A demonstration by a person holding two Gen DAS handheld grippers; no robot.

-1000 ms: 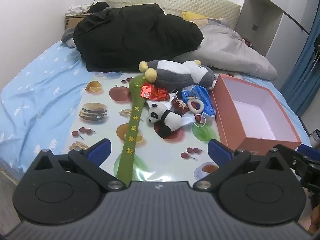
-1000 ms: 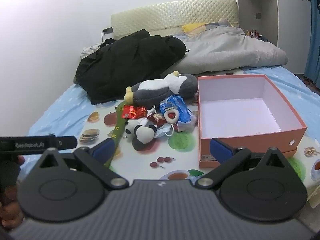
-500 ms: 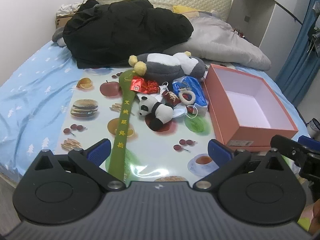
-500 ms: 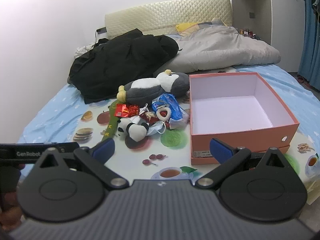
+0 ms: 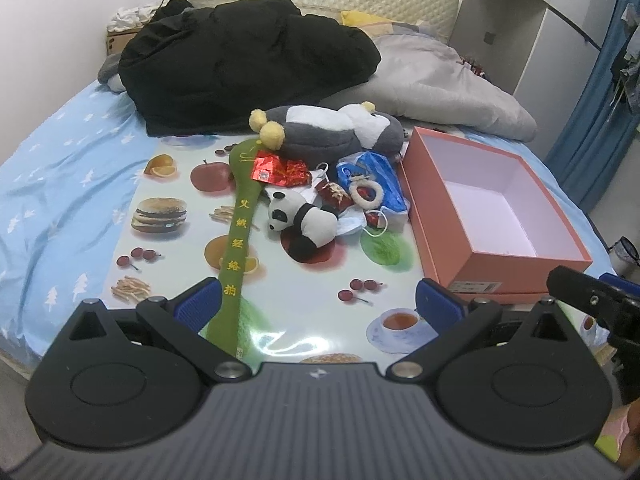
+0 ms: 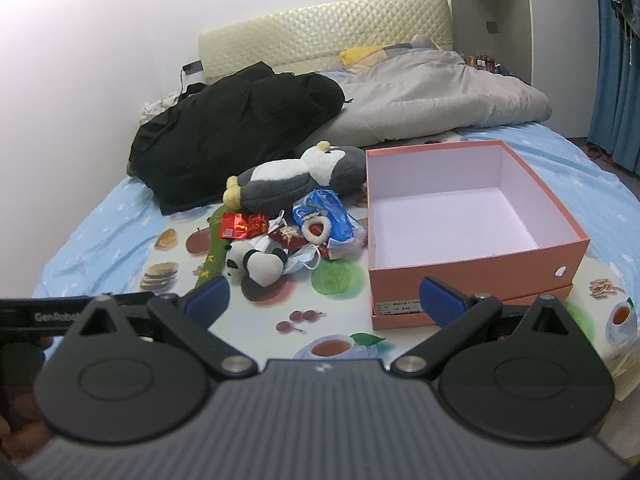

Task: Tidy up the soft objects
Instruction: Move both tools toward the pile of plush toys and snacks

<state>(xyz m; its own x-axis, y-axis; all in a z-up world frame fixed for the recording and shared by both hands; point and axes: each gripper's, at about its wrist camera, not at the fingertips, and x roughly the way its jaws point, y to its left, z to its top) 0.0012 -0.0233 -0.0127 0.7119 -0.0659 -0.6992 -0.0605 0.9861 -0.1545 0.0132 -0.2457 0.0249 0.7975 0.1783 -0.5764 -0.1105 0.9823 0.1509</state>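
**Nothing picked yet: you were lining up on the pile**

Your left gripper (image 5: pixel 318 300) and right gripper (image 6: pixel 326 296) both hung wide apart, empty. The small black-and-white panda plush (image 5: pixel 302 220) lay beside the empty salmon-pink cardboard box (image 6: pixel 480 276); next, reach and close on it

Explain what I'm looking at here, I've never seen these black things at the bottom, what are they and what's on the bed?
These are two handheld grippers, one in each of a person's hands, each carrying a camera that looks out along its blue-tipped fingers. One picture comes from the left gripper, the other from the right gripper. Both are open and hold nothing. On the food-print plastic mat lie a small panda plush, a large grey-and-white penguin plush, a long green fabric strip with yellow characters, red foil packets, a blue plastic bag and an empty salmon-pink cardboard box.
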